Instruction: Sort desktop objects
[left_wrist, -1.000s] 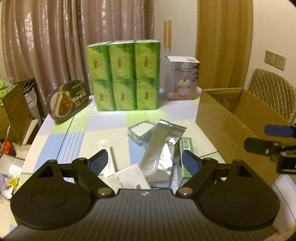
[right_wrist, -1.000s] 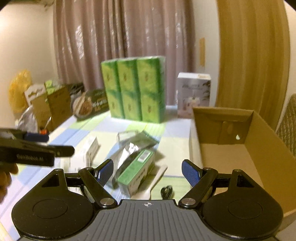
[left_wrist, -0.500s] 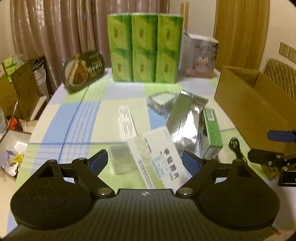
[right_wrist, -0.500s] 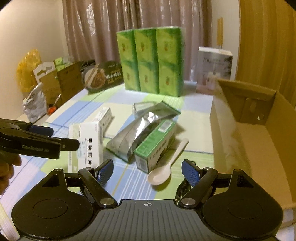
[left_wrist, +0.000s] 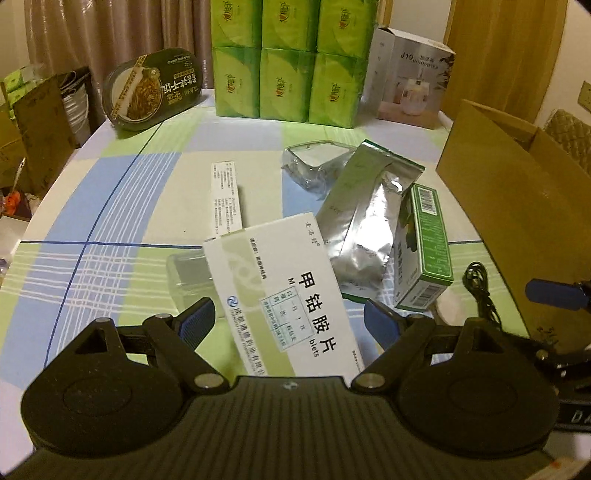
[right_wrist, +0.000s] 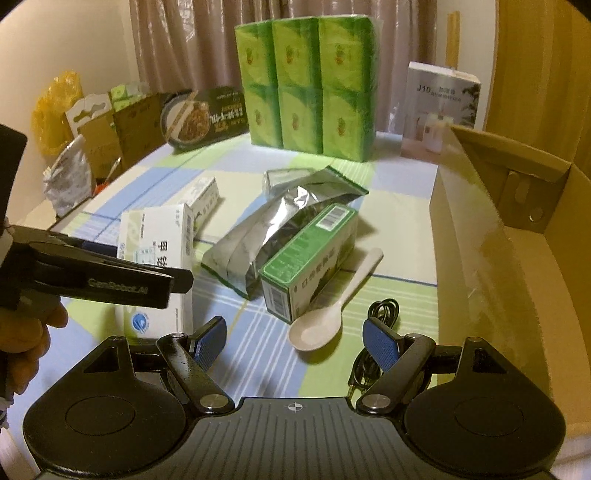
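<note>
Nothing's sorted yet as far as I can tell. Both the left gripper (left_wrist: 288, 319) and right gripper (right_wrist: 293, 341) are wide open, empty. Medicine box (left_wrist: 280, 299), foil bag (left_wrist: 364, 221), spoon (right_wrist: 328, 314) at 12 o'clock; cardboard box (right_wrist: 517, 236) at 2.

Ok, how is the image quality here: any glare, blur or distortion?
Left wrist view: fisheye bends the table edge, glare on the foil bag, medicine box print readable. Right wrist view: dim warm light, the carton wall smeared, foil bag glinting.
</note>
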